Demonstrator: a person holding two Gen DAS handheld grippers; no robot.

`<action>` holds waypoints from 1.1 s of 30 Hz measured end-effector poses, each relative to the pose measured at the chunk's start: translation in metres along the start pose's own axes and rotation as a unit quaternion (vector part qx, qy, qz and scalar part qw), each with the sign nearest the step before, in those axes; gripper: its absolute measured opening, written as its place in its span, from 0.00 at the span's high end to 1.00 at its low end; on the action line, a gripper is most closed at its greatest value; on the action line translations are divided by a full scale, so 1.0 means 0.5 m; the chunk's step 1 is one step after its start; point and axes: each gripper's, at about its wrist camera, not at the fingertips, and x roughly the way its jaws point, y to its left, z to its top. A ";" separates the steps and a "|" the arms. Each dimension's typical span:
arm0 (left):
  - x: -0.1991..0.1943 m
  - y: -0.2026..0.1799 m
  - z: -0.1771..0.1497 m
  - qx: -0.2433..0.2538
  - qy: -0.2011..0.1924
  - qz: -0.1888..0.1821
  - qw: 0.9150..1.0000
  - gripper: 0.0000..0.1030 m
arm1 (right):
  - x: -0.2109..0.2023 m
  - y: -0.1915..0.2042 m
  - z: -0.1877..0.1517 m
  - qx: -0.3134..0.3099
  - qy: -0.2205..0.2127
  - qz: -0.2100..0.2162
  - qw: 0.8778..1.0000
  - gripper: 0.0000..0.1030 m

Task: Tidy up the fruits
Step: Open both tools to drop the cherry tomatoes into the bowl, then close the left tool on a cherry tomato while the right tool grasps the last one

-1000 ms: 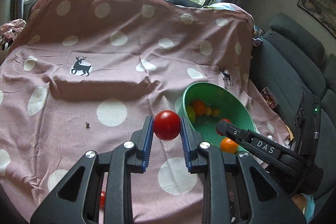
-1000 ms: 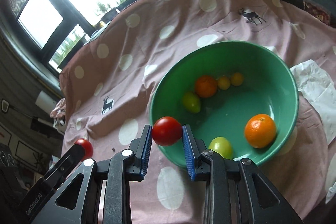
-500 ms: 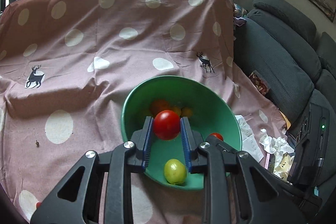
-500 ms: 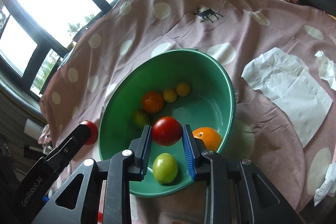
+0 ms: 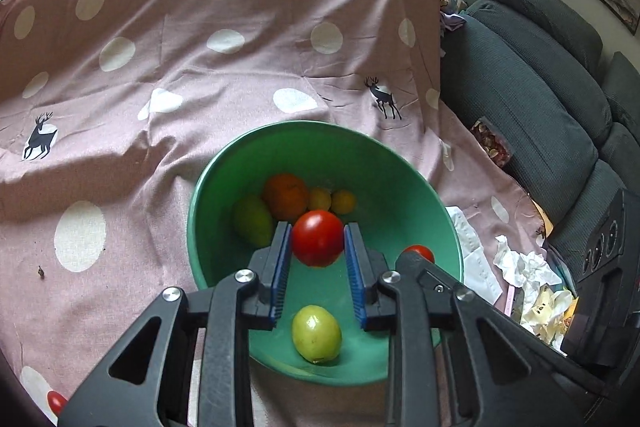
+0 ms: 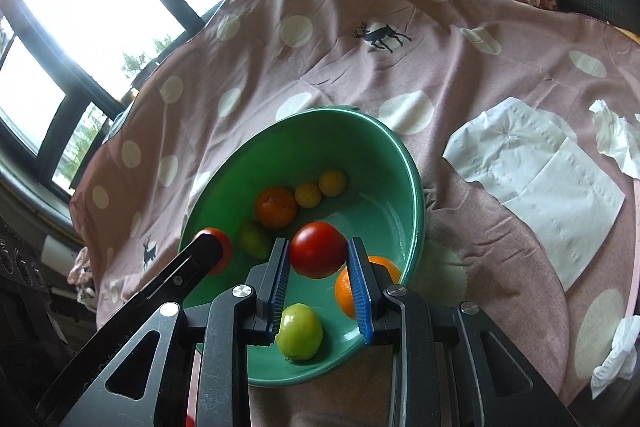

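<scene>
Item 1, nearest: left gripper [image 5: 318, 263], blue pads clamping a red tomato [image 5: 318, 238] at their tips, hanging over the inside of the green bowl [image 5: 420, 187].

Item 2: right gripper [image 6: 318, 261], likewise squeezing a second red tomato [image 6: 317, 249] over the same bowl. Its tip is showing at the right of the left view, so the two tools are crowding one opening.

Item 3: bowl contents, near to far: a green fruit [image 5: 316, 333] lying below the pads, an orange [image 6: 346, 291] at the near wall, a darker green fruit [image 5: 253, 221], a larger orange [image 5: 286, 195], two small yellow fruits [image 5: 319, 199].

Item 4: pink spotted cloth [image 5: 200, 67] under the bowl; a stray red fruit [image 5: 56, 401] lying on it outside the bowl; paper napkin [image 6: 536, 179] to the right.

Risks, as judged: releasing from this height is likely sending a tomato bouncing off the fruit beneath; both tools letting go together is inviting a knock; the bowl appears tilted on soft cloth and could tip.

Condition of tomatoes: glossy, smooth, round, uniformly red, unbruised where visible.
</scene>
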 end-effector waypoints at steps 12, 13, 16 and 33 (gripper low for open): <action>-0.095 0.053 -0.011 -0.019 -0.025 0.029 0.999 0.52 | -0.019 0.023 0.000 -0.012 -0.006 0.022 1.000 0.56; -0.112 0.066 -0.017 -0.021 -0.026 0.042 0.999 0.51 | -0.022 0.028 -0.001 -0.014 -0.006 0.026 1.000 0.55; -0.166 0.114 -0.037 -0.035 -0.027 0.083 0.996 0.48 | -0.031 0.045 -0.006 -0.022 -0.007 0.042 0.999 0.52; -0.249 0.319 -0.190 -0.132 0.015 0.183 0.974 0.50 | -0.029 0.202 -0.093 -0.134 0.063 0.072 0.986 0.44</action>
